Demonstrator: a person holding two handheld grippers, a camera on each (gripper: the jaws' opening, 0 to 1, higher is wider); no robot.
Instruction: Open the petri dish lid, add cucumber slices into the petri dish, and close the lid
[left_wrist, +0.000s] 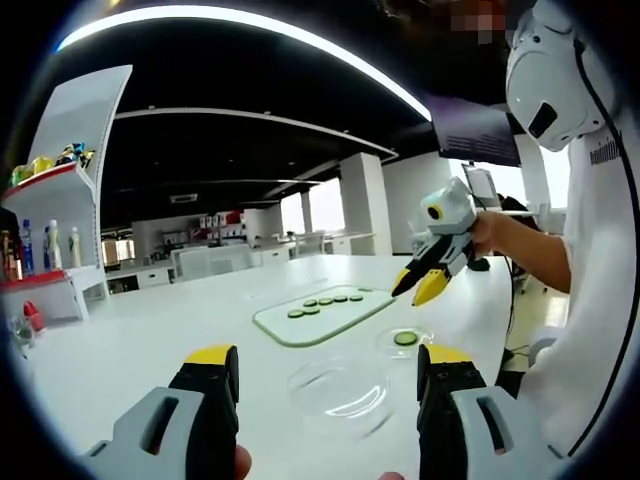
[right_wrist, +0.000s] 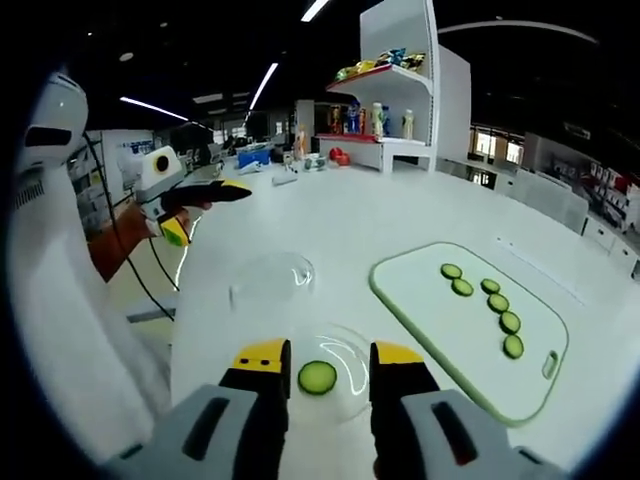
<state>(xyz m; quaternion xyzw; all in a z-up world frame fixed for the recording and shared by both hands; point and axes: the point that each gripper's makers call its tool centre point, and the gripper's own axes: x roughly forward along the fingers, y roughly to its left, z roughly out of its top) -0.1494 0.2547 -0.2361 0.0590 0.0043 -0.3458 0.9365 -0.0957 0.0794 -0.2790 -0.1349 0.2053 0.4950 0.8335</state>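
A clear petri dish (right_wrist: 352, 350) lies on the white table with one cucumber slice (right_wrist: 318, 377) in it. My right gripper (right_wrist: 330, 362) hovers just above it, open, the slice showing in the gap between its jaws. The clear lid (right_wrist: 272, 282) rests on the table beside the dish. In the left gripper view the lid (left_wrist: 340, 388) sits ahead of my open left gripper (left_wrist: 325, 372), with the dish (left_wrist: 384, 344) and its slice (left_wrist: 405, 339) further right. The right gripper (left_wrist: 418, 290) hangs above that dish. Several slices (right_wrist: 497, 302) lie on a green-edged cutting board (right_wrist: 430, 310).
The cutting board (left_wrist: 285, 326) lies beyond the dish. A person in white (left_wrist: 590, 250) stands at the table's edge, holding both tools; the left gripper (right_wrist: 210, 212) shows raised and open. A white shelf (right_wrist: 400, 90) with bottles stands far off. A cable (right_wrist: 150, 270) hangs by the table edge.
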